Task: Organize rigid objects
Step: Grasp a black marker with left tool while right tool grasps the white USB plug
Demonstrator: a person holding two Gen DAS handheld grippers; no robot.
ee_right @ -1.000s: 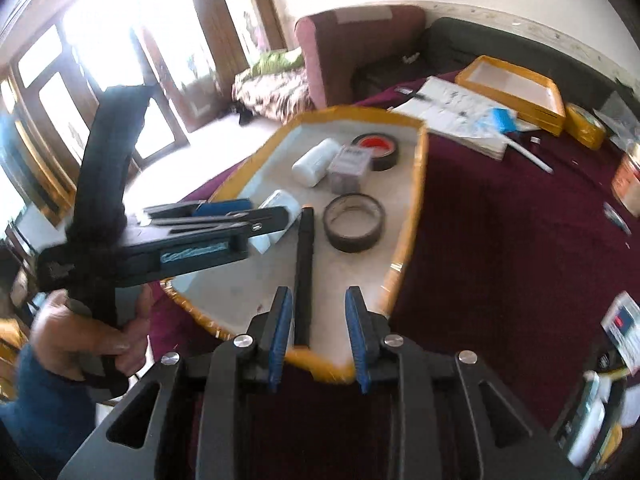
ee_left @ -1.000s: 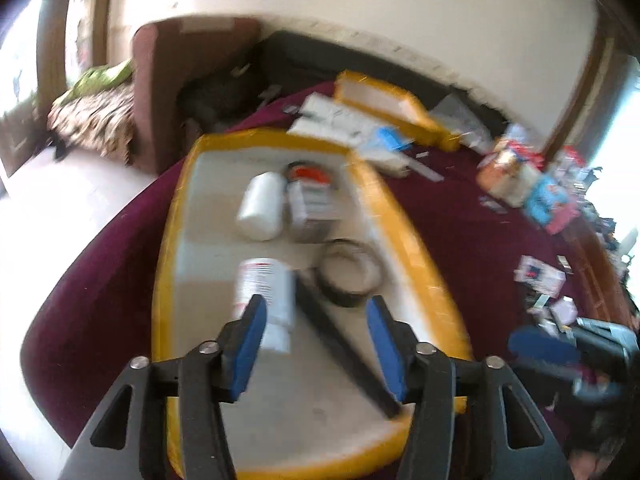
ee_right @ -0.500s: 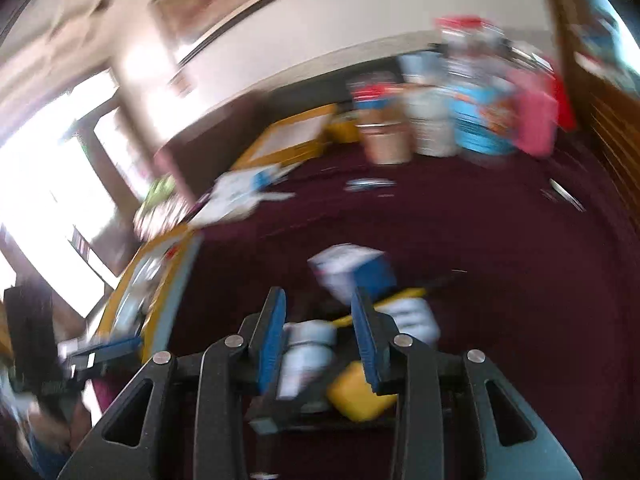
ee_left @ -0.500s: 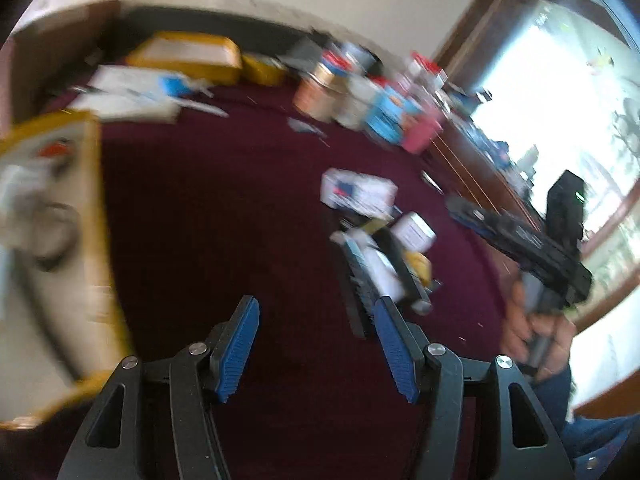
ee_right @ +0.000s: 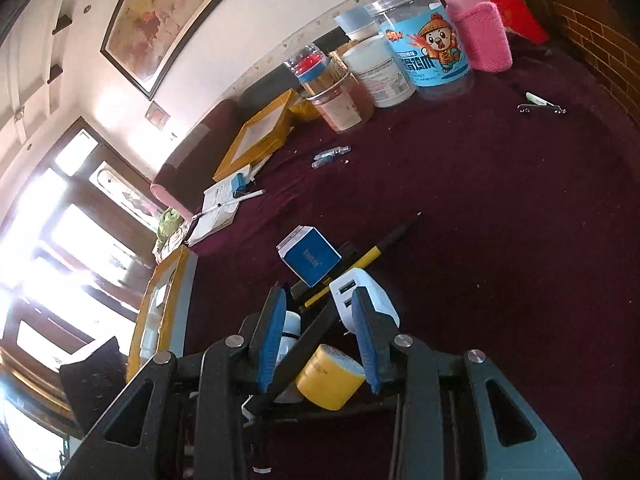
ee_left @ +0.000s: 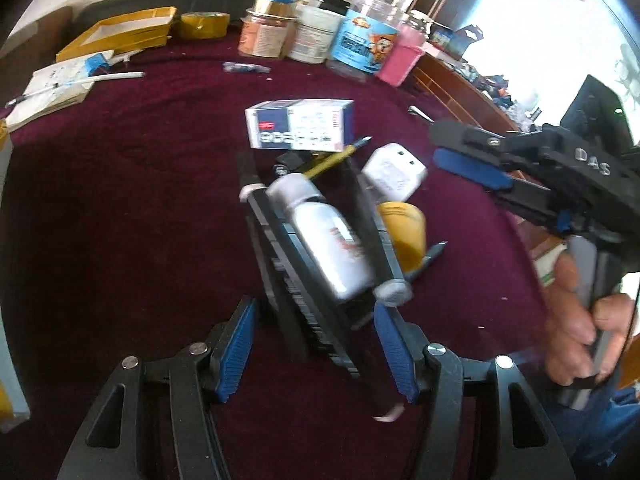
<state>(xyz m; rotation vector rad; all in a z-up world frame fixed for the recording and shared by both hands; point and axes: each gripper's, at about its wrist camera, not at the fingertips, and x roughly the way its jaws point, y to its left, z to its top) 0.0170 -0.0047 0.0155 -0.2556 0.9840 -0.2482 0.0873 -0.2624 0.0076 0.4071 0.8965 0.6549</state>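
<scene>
- Both sets of tongs had swung off the yellow-edged tray they were over a second earlier, and were now parked over the messy pile in the middle of the maroon tablecloth.
- Left gripper, bottom of the left view: blades apart, nothing pinched. They'd just been narrowing a bit, with the near end of the pile sitting loosely between the tips.
- Right gripper, bottom of the right view: blades apart too, empty, framing the yellow tape roll and white charger without touching, far as I could tell.
- The pile itself: silver-white bottle lying across black sticks, with a pencil and blue-white box just behind.
- Far back: jars along the top edge.
- My read: the last drop-off was done and the next pick was coming from this heap, though which piece was hard to tell.
</scene>
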